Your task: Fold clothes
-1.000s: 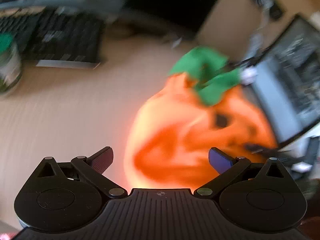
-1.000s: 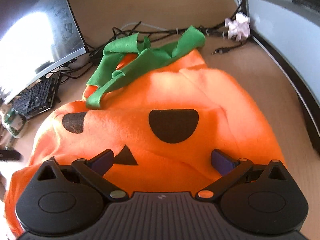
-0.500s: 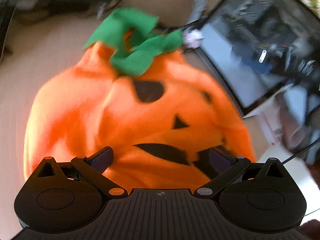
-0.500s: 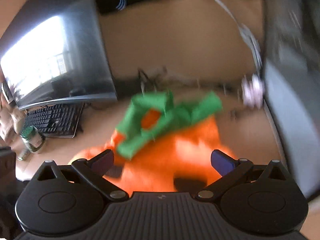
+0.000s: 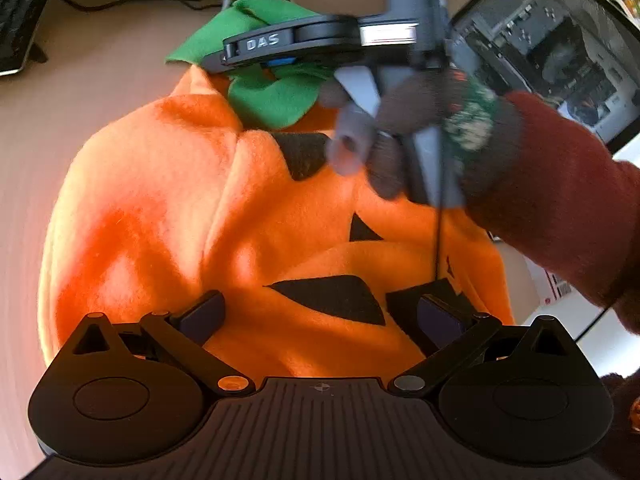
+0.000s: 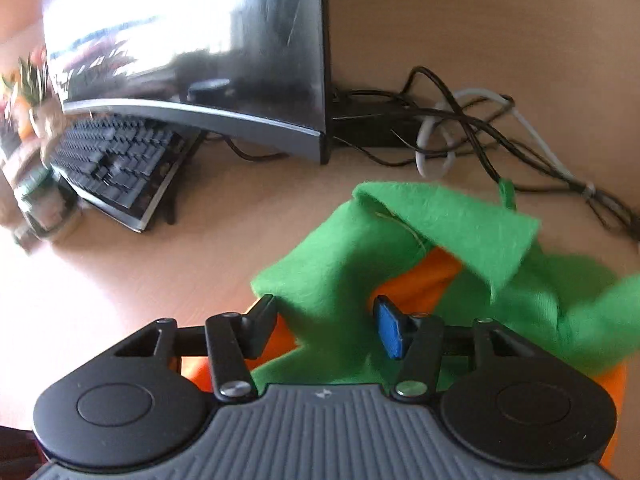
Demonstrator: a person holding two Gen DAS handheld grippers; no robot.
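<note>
Orange fleece pumpkin costume (image 5: 168,208): your right gripper (image 6: 326,320), jaws closing around its green felt collar (image 6: 420,248), sits near cables (image 6: 472,128); left gripper (image 5: 320,316) stands apart.

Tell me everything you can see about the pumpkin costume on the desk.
The pumpkin costume is orange fleece-like fabric with black face patches and a green leaf collar. It lies rumpled, not yet folded, on the wooden desk. The right gripper has just been closing around the collar; the left gripper hovers open over its lower edge.

keyboard (image 6: 116,164) half hidden, potted plant (image 6: 28,92) blurred
</note>
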